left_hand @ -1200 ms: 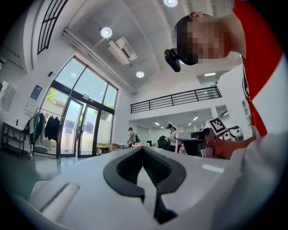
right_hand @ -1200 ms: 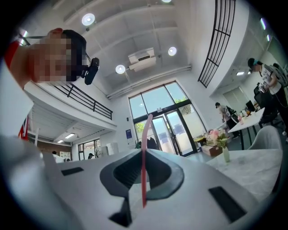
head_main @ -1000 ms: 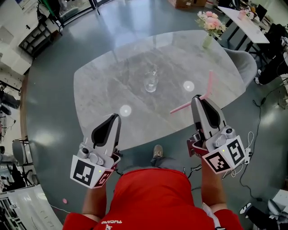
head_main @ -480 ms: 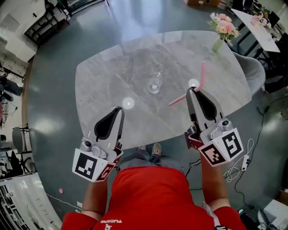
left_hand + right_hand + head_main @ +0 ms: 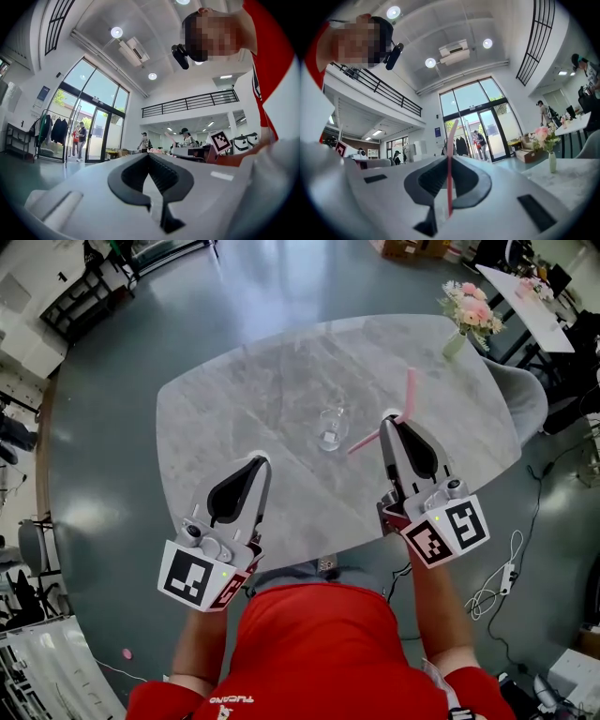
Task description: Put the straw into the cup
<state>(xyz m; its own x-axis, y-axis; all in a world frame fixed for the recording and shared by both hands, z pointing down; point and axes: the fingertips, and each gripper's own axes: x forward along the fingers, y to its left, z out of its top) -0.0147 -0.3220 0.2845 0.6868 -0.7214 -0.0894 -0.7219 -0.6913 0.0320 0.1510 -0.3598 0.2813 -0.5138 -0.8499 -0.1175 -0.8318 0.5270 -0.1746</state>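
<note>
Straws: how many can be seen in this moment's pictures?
1. A pink bent straw is clamped in the right gripper, beside the glass cup on the marble table. No other shows.

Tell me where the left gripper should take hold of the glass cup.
Probably low on the side wall of the cup, coming level from the head view's left: it stands upright on the table, and its open mouth must stay free for the straw.

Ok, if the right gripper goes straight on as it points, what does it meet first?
Likely nothing. The right gripper, shut on the straw, points over the table just right of the cup in the head view; the way looks free, though depth is unclear.
</note>
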